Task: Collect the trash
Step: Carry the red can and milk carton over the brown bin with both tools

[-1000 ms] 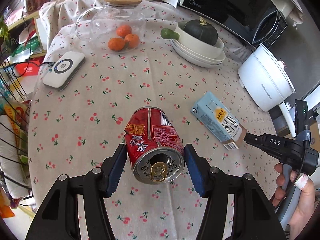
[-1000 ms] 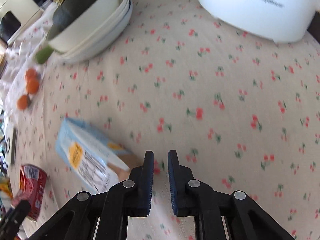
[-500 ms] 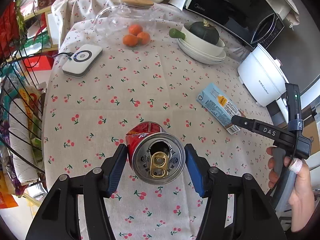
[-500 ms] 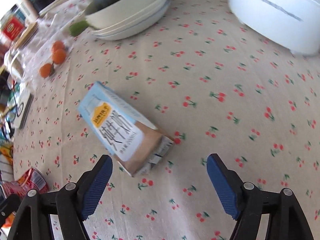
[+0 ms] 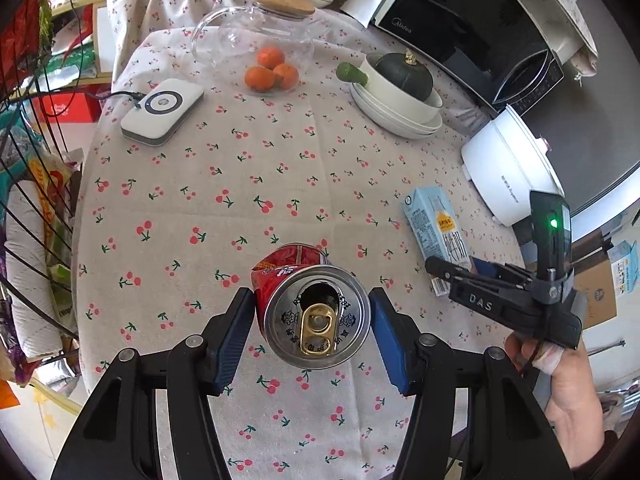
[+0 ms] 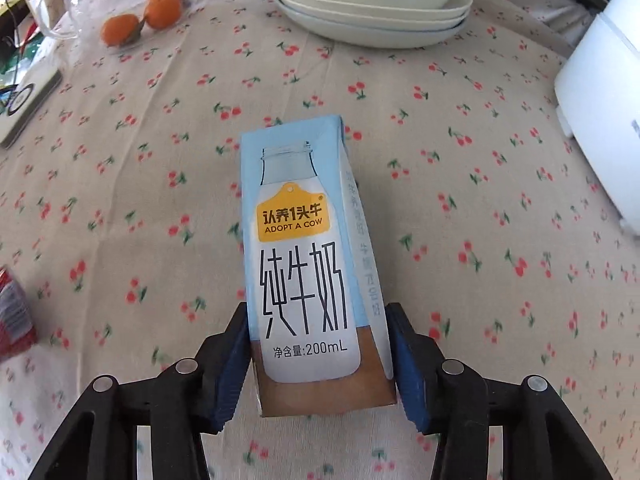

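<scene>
A dented red drink can (image 5: 288, 264) is off the cherry-print tablecloth (image 5: 224, 184), its silver lid toward the camera. My left gripper (image 5: 311, 304) is shut on its sides. The can's red edge also shows at the left of the right wrist view (image 6: 12, 316). A light-blue milk carton (image 6: 304, 248) lies flat on the cloth, and also shows in the left wrist view (image 5: 434, 224). My right gripper (image 6: 316, 320) straddles its brown lower end. Its jaws are closing, with a blue pad against each side. A hand (image 5: 568, 384) holds that gripper (image 5: 440, 268).
At the back stand a glass jug (image 5: 248, 28), oranges (image 5: 272, 68), stacked white bowls (image 5: 400, 112) with a dark squash, and a microwave (image 5: 460, 32). A white cooker pot (image 5: 512, 168) is right of the carton. A white charging pad (image 5: 162, 112) lies left. A wire rack (image 5: 24, 200) is past the table's left edge.
The left gripper rose and tilted, so the can's lid now faces the camera. The right gripper went from shut to wide open, rolled, moved over the carton and closed in on its sides.
</scene>
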### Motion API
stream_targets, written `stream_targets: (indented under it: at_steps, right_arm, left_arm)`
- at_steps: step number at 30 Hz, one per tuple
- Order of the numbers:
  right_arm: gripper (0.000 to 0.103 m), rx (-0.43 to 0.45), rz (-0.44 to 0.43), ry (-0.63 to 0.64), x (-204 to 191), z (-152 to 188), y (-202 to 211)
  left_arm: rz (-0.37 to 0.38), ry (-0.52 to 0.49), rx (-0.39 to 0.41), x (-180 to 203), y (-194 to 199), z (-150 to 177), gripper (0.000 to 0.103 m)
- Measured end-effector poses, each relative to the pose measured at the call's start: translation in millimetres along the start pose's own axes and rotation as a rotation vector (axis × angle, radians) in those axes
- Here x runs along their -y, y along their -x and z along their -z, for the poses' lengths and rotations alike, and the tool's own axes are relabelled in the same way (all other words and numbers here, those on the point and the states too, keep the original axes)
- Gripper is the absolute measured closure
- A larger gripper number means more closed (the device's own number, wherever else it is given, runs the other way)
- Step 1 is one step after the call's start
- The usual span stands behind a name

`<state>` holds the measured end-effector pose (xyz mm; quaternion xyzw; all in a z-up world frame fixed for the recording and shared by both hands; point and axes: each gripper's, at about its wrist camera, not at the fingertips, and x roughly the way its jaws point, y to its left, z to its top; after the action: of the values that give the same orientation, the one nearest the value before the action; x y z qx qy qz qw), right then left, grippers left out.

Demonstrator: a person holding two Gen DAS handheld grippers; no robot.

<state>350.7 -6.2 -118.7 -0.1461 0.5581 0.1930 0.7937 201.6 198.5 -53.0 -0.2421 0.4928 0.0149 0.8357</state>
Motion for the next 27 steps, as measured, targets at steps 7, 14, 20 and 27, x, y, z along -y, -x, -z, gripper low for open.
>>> stream_targets:
  at_steps: [7, 14, 20, 27]
  right_arm:
    - [0.048, 0.031, -0.059, -0.105, 34, 56, 62]
    - [0.047, 0.034, -0.048, -0.173, 68, 139, 110]
    - [0.047, 0.024, -0.042, -0.282, 100, 207, 135]
    - [0.047, 0.035, -0.051, -0.436, 141, 261, 152]
  left_arm:
    - [0.048, 0.020, 0.015, 3, 22, 9, 0.042]
    - [0.048, -0.025, 0.002, 27, 30, 37, 0.042]
    - [0.073, -0.066, -0.019, 55, 33, 63, 0.042]
    - [0.097, -0.168, -0.038, 96, 31, 89, 0.042]
